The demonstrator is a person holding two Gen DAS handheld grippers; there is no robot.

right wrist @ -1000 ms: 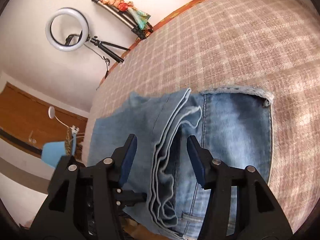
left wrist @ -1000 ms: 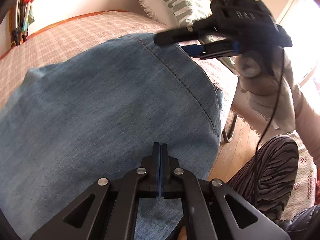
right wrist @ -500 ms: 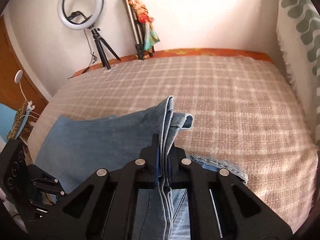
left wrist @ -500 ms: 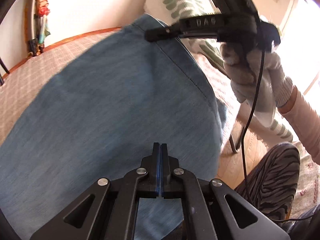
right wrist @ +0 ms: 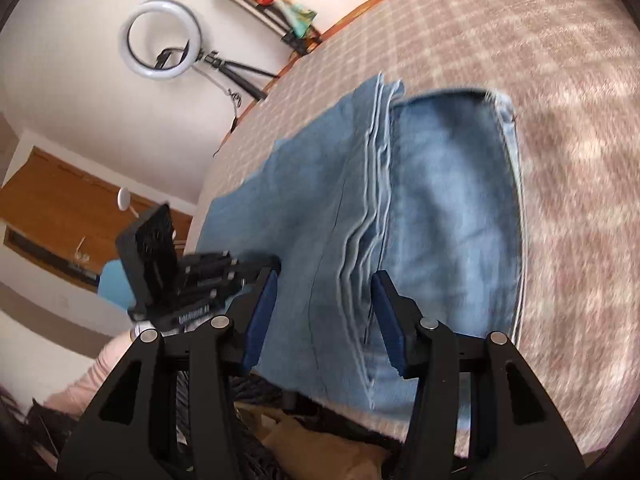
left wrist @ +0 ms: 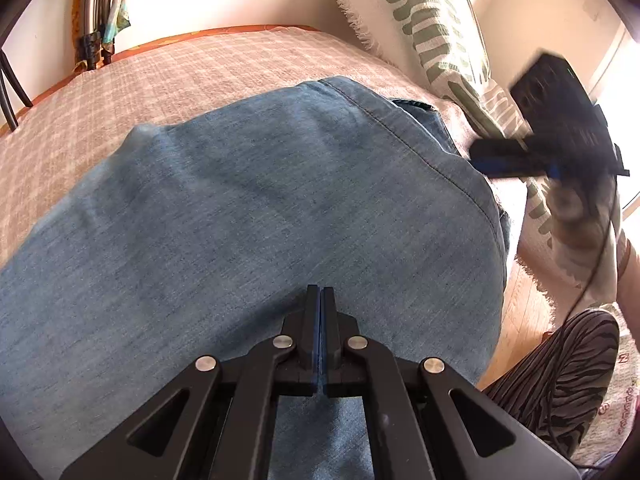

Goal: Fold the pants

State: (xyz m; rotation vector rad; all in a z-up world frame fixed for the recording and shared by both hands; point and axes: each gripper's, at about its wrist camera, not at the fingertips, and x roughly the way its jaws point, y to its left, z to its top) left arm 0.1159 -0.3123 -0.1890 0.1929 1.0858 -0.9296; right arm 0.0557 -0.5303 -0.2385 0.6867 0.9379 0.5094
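Only your right view shows the jeans' (right wrist: 448, 208) stacked hems. Your right gripper (right wrist: 322, 316) is opening, touching nothing; your left gripper (left wrist: 320, 328) is pressed together. Bare bedspread (right wrist: 580, 140) lies beyond the far edge.

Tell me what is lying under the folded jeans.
The jeans lie on a pinkish checked bedspread, which shows bare around them on the far and right sides. What the denim itself covers cannot be seen, and its near edge hangs over the bed's side.

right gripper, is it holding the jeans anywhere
No. The right gripper is opening, its pads clear of the jeans; the stacked hem edges lie between them, ungripped.
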